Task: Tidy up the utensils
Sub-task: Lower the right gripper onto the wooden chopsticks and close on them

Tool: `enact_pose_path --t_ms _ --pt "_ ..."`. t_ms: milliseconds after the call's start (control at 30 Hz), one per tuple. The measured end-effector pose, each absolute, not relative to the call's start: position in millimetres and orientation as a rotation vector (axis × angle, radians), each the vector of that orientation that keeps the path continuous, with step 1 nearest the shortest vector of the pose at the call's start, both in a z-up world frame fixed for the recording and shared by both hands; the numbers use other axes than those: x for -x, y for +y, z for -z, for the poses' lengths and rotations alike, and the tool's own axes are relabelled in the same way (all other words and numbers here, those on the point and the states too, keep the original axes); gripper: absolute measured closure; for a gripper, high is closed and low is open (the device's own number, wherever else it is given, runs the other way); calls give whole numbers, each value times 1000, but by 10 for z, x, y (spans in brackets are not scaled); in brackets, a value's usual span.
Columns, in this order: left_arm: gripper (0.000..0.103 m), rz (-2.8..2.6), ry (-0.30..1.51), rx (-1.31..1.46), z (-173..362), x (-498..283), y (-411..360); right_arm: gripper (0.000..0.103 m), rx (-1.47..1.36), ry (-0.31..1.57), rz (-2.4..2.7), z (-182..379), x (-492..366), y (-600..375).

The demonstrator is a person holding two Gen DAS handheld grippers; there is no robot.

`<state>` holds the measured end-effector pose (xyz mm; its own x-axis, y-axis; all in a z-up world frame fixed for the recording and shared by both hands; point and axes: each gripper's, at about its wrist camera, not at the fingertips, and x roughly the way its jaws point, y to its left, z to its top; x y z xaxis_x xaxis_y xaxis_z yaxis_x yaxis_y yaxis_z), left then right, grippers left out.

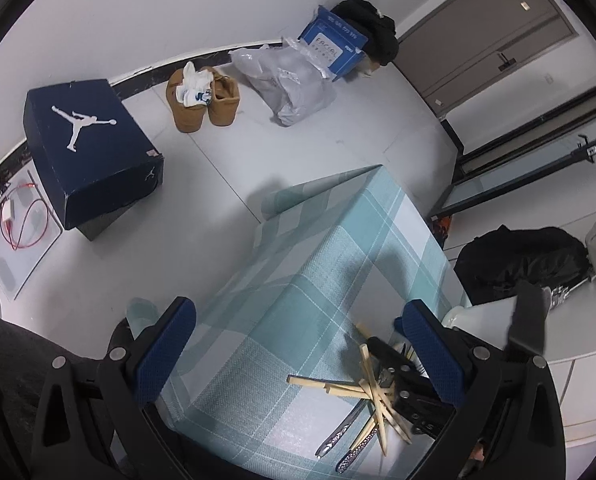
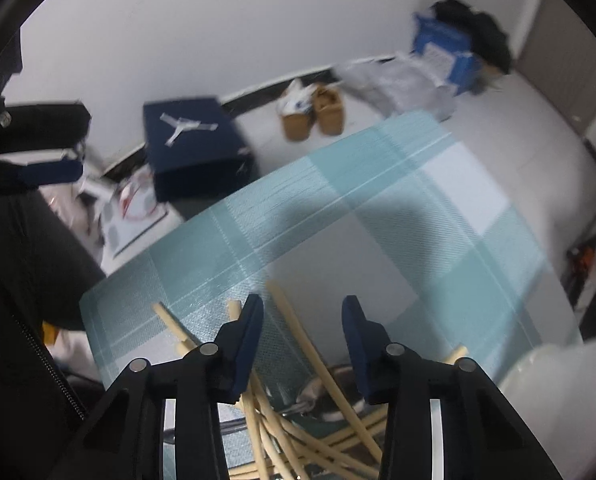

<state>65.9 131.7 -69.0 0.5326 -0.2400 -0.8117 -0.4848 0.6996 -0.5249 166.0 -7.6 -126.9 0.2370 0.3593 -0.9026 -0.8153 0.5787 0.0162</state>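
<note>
A pile of pale wooden chopsticks [image 1: 371, 390] lies crossed on the teal plaid tablecloth [image 1: 317, 264], with patterned metal utensil handles [image 1: 347, 438] beneath them. My left gripper [image 1: 301, 344] is open and empty, held above the table to the left of the pile. My right gripper [image 2: 302, 322] is open, its blue fingers just above the chopsticks [image 2: 282, 412]; it also shows in the left wrist view [image 1: 401, 376] over the pile. A white container [image 2: 553, 376] stands at the right edge.
On the floor are a navy shoe box [image 1: 90, 148], tan boots [image 1: 204, 98], a grey plastic bag [image 1: 294, 80] and a blue carton [image 1: 333, 42]. A black bag [image 1: 517, 260] lies at right. The table edge drops off on the left.
</note>
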Motion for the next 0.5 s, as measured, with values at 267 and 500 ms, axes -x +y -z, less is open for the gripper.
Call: enact_pose_path --t_ms 267,500 --pt "1 -164 1021 854 677 -662 1374 92 667 1065 -909 1387 -1680 111" --pt "1 -140 1025 850 679 -680 1341 96 679 1045 -882 1386 -1724 92"
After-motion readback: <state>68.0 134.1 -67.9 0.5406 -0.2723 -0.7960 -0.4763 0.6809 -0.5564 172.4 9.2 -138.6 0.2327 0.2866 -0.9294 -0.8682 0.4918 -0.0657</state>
